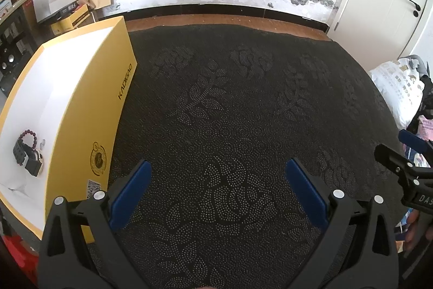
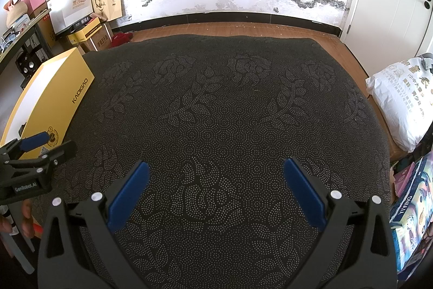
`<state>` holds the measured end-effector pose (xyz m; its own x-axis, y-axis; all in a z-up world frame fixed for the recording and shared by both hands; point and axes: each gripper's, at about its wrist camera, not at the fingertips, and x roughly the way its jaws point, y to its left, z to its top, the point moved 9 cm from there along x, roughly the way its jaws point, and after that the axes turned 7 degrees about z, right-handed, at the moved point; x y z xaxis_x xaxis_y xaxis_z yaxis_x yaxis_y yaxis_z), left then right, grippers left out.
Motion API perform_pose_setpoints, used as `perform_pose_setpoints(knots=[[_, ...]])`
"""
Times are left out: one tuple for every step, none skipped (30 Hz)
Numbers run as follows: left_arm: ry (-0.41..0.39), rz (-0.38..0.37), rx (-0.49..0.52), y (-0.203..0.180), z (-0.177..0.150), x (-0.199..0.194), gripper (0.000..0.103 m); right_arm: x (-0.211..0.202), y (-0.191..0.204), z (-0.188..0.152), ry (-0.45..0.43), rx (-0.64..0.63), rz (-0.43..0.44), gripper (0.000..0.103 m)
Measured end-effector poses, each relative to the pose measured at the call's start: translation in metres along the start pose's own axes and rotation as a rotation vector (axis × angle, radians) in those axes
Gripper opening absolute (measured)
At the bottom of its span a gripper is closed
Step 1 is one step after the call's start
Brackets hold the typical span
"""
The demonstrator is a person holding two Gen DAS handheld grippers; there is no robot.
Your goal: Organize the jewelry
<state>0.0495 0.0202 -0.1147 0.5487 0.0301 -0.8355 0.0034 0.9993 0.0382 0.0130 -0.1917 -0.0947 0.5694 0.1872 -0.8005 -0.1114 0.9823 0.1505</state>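
Jewelry (image 1: pixel 28 151) inside yellow box (image 1: pixel 89 104); dark cloth (image 1: pixel 230 113) alongside.

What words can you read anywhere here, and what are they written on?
"KADIGAO": side of the open yellow cardboard box.
"GenRobot.AI": body of the left gripper.
"DAS": cut-off label on the right gripper.
"BOSIDENG": white paper shopping bag.
"YIYING": colourful picture box at the right edge.
Chinese print on the white plastic sack, the box's round seal and its sticker: too small or blurred to read.
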Motion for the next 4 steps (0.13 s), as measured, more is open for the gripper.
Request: perform_pose_setpoints(knots=[[-0.001, 0.001, 0.000, 0.0002, 0.0007, -0.0001, 0.097, 0.0001, 0.0000, -0.0002, 0.000, 0.000, 0.000, 0.096], [-0.001, 0.002, -0.001, 0.0004, 0.0008, -0.0003, 0.097, 0.0002, 0.0001, -0.0003, 0.001, 0.001, 0.000, 0.096], [0.001, 0.001, -0.004, 0.0007, 0.0009, 0.0000, 0.097, 0.0005, 0.0002, -0.0004, 0.001, 0.001, 0.001, 0.096], [0.005, -0.002, -0.008, 0.0010, 0.0008, 0.0008, 0.097, 0.0008, 0.0003, -0.0004, 0.002, 0.001, 0.000, 0.096]])
